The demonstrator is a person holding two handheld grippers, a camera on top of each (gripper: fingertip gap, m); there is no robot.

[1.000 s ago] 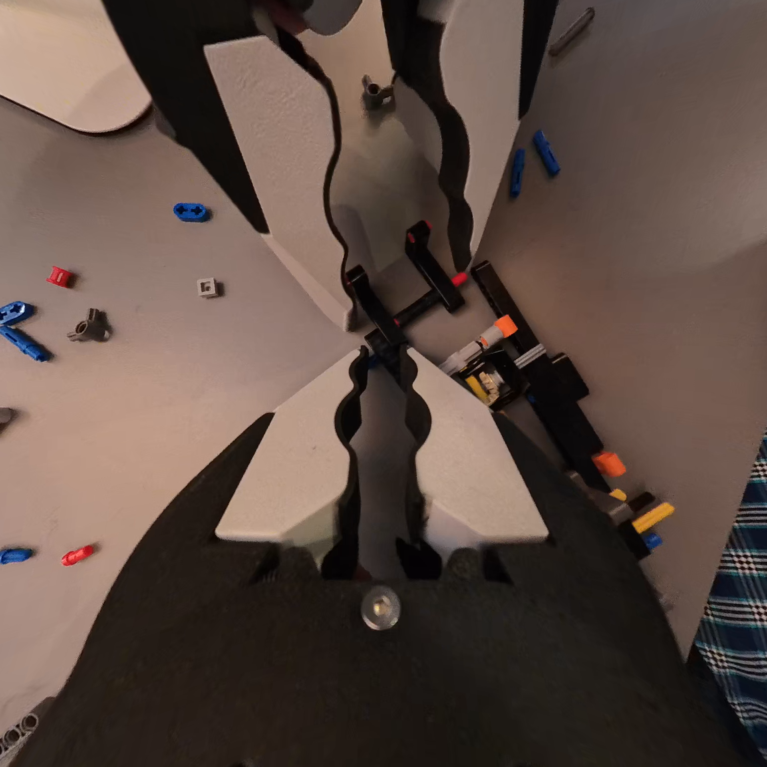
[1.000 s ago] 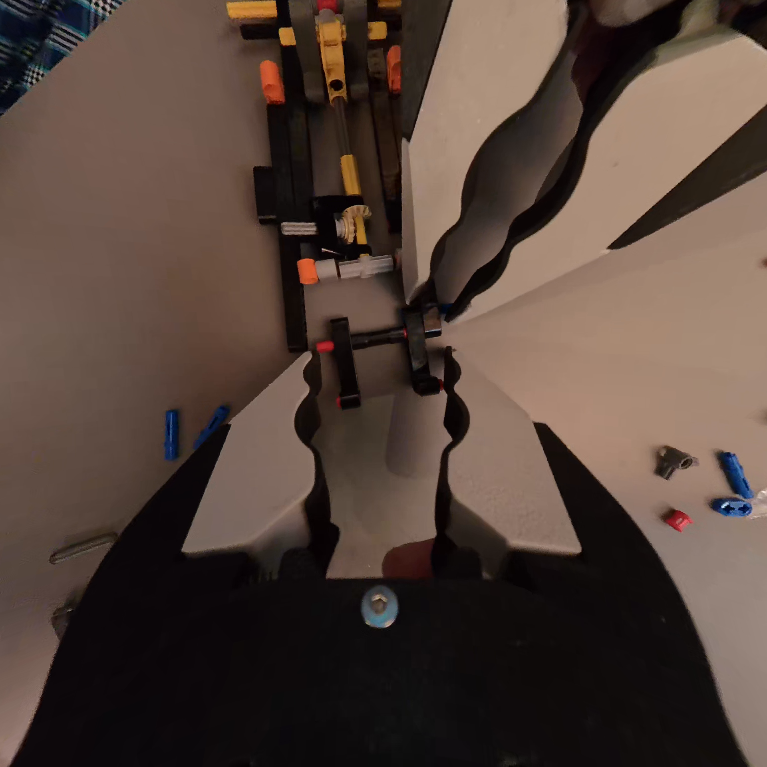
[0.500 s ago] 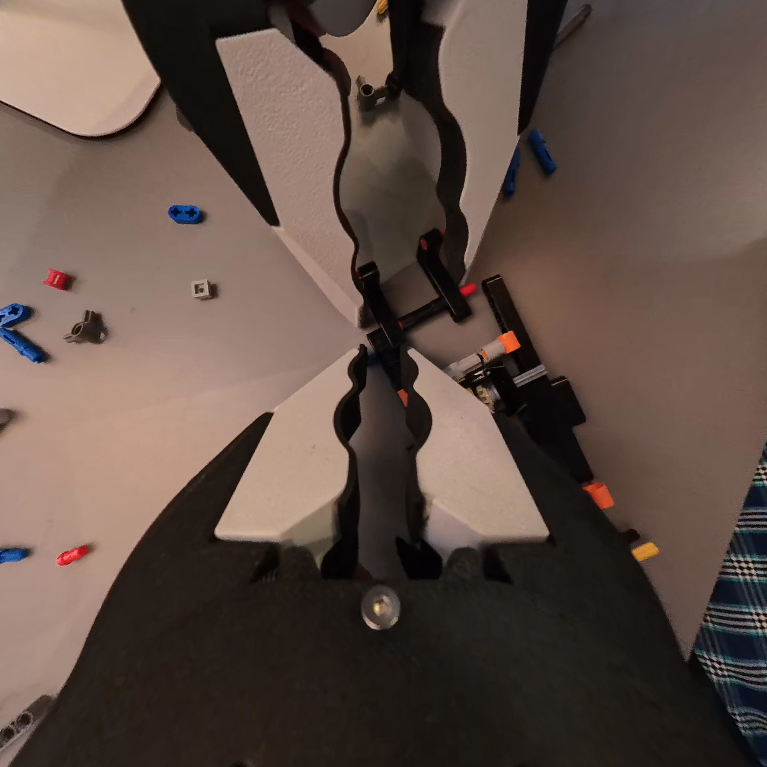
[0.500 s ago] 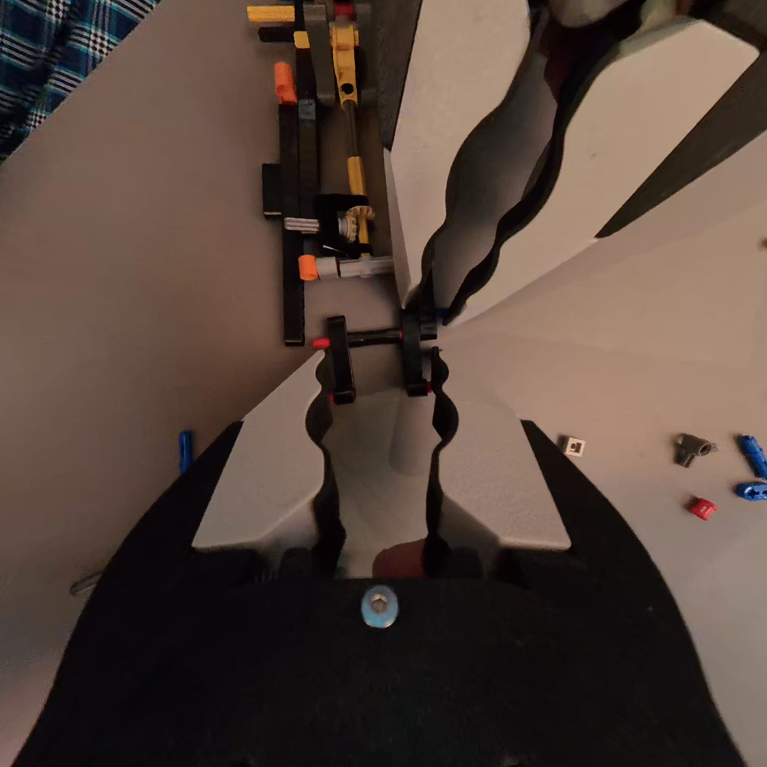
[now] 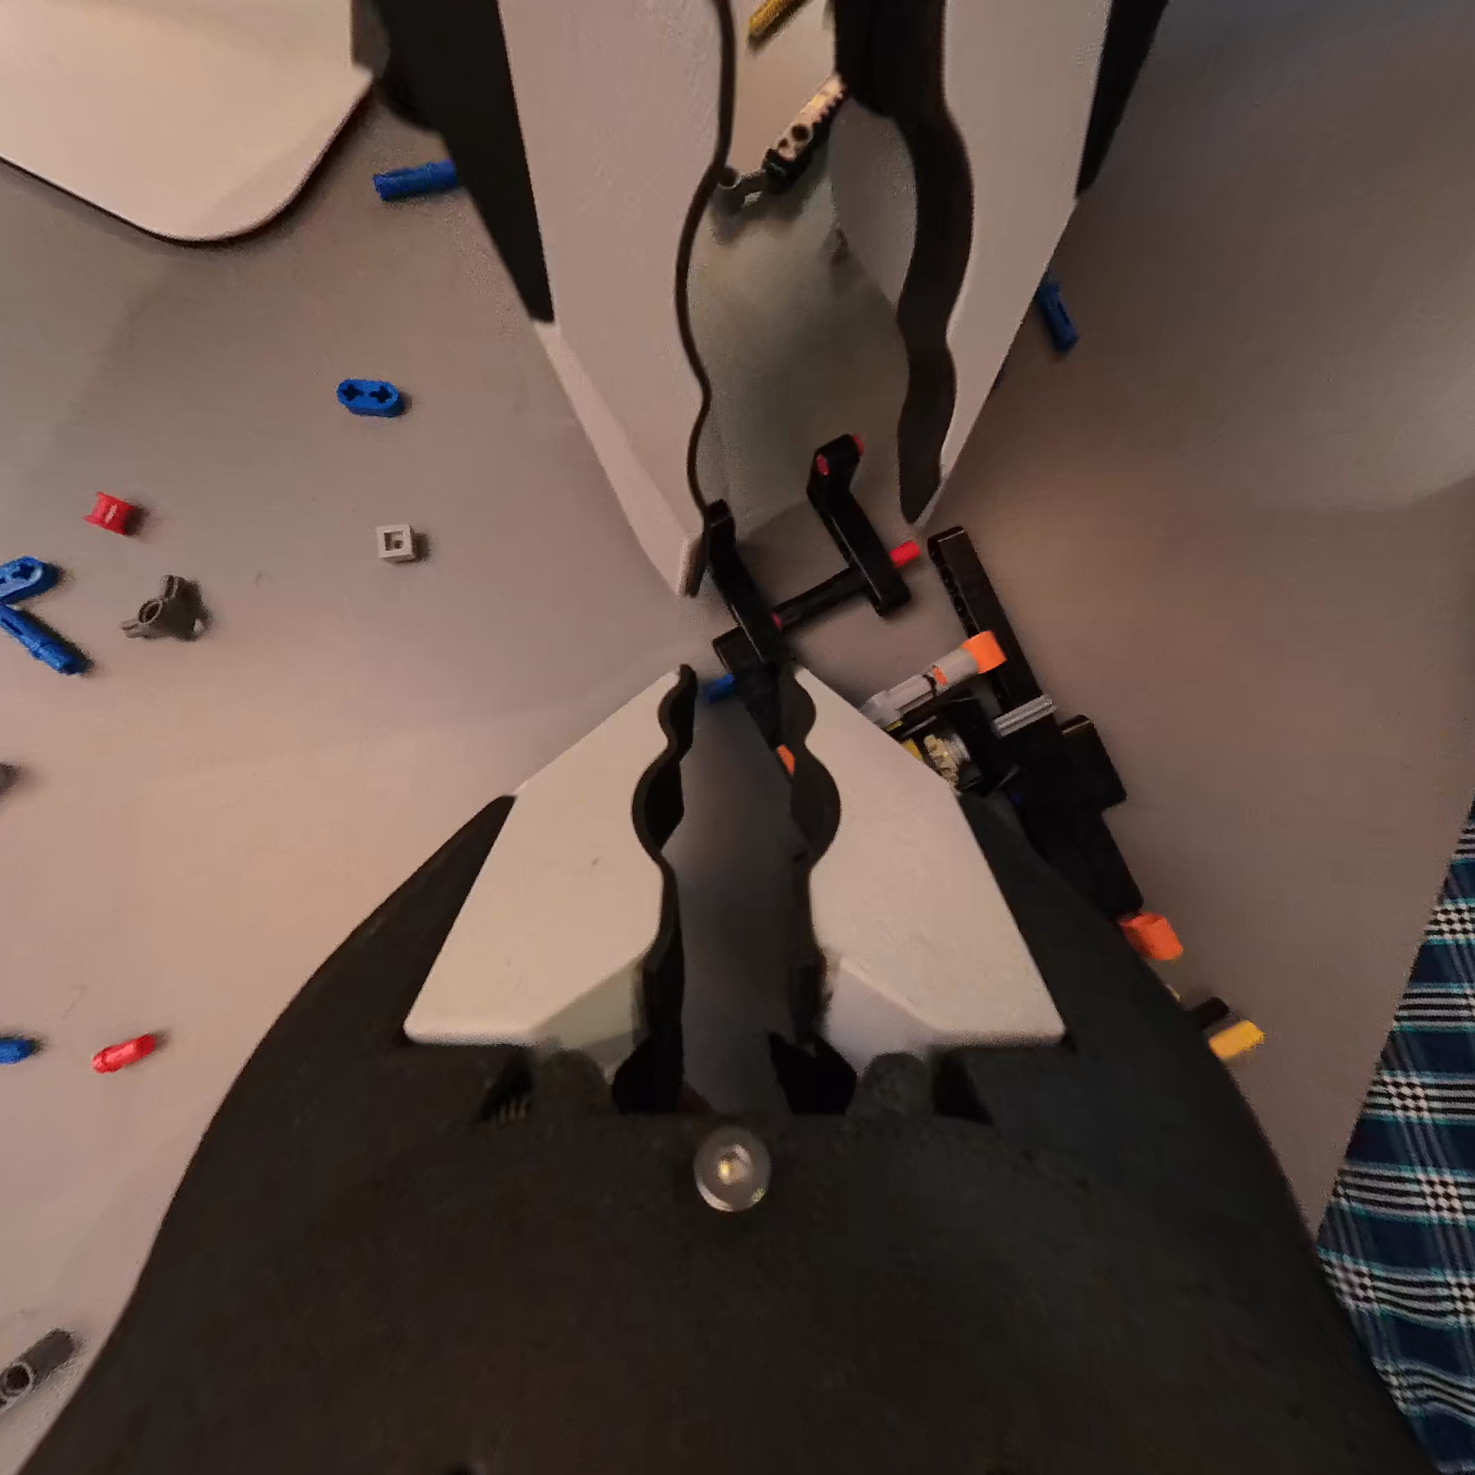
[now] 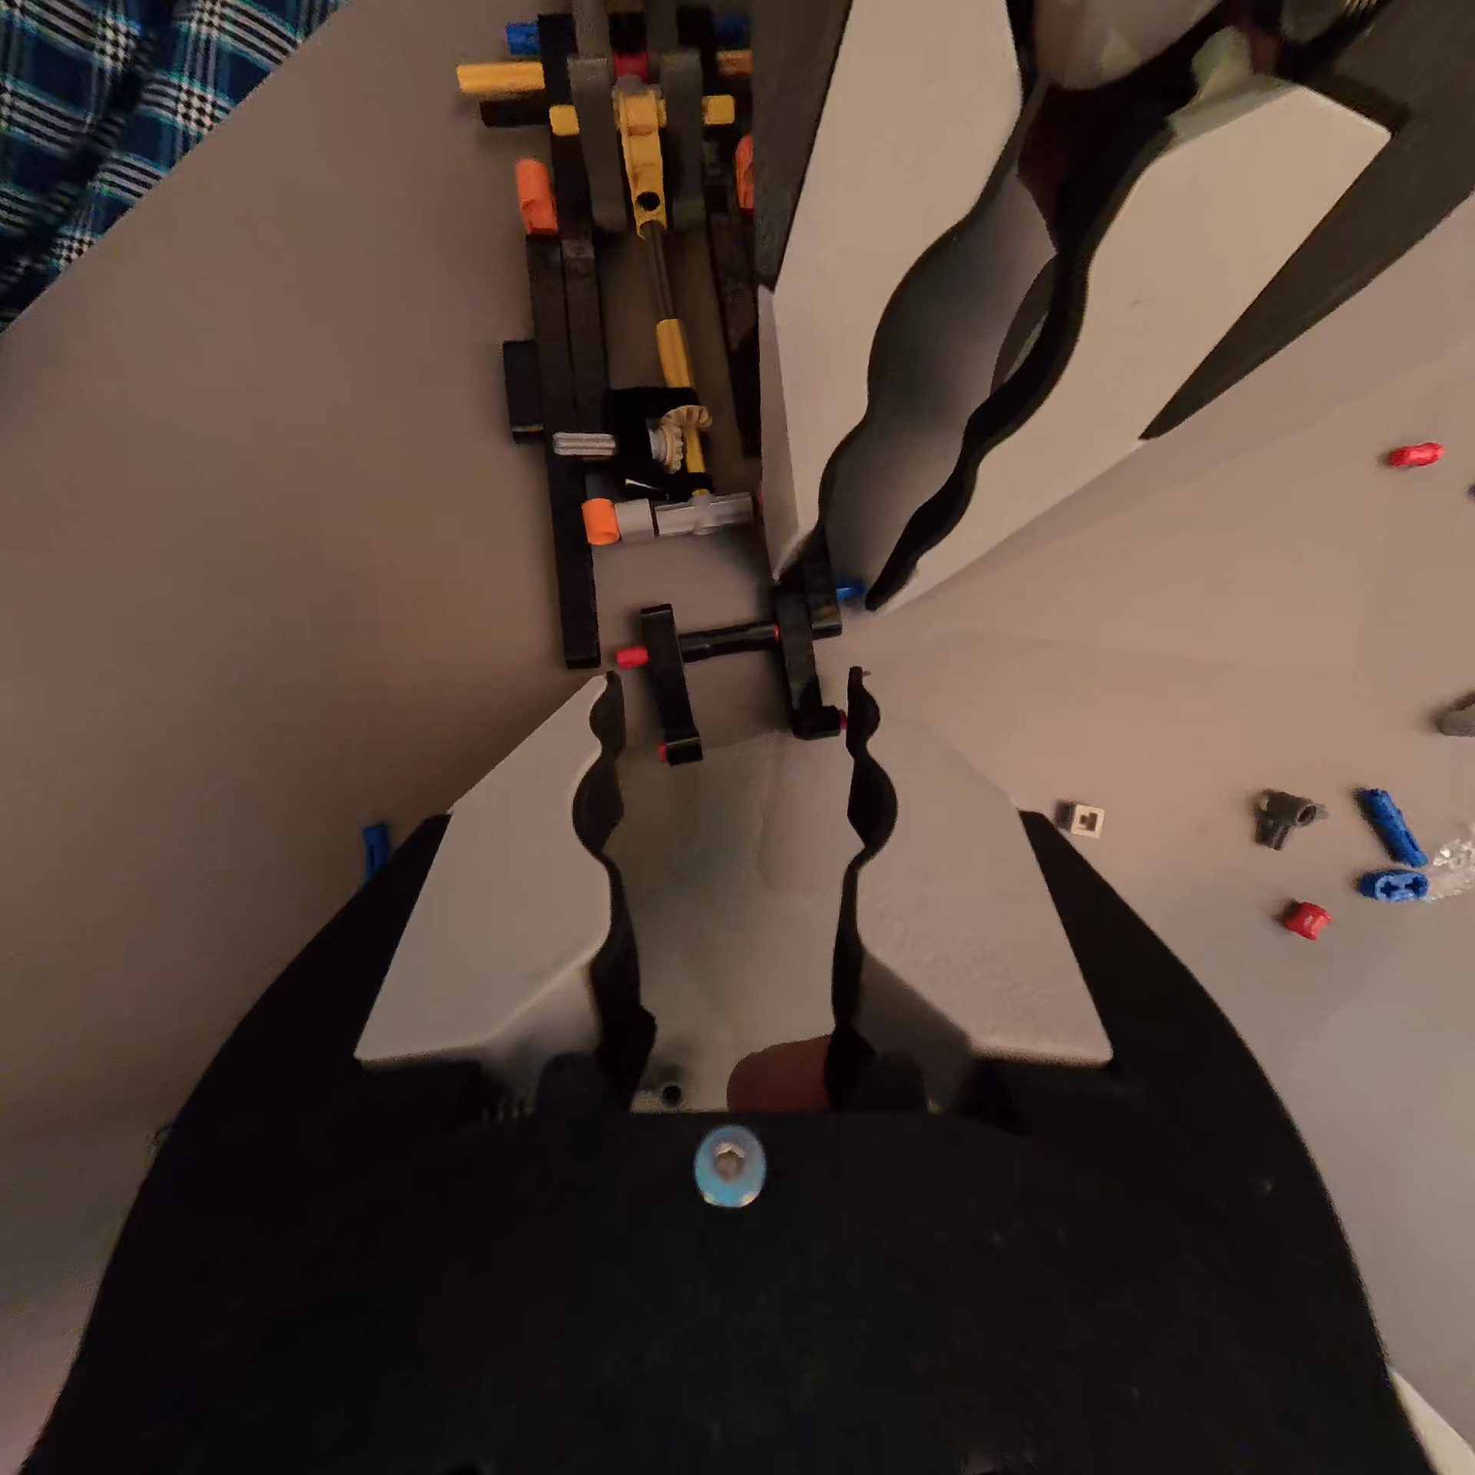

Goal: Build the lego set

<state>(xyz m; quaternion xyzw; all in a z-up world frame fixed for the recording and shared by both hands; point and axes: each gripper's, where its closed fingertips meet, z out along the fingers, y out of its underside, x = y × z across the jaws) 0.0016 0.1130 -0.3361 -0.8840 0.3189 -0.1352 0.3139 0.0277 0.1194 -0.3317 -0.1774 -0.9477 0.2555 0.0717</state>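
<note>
On the grey table, the long black chassis runs lengthwise away from the right gripper. That gripper's fingers are spread around the black H-frame's two arms. The left gripper pinches the frame's end.

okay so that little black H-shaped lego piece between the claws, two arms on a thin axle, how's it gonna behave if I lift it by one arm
The black H-shaped piece probably lifts as a light, rigid unit. Its two arms join only through a thin axle, so the free arm may swivel or droop. The left claw pinches only one end, so it could pivot there.
</note>
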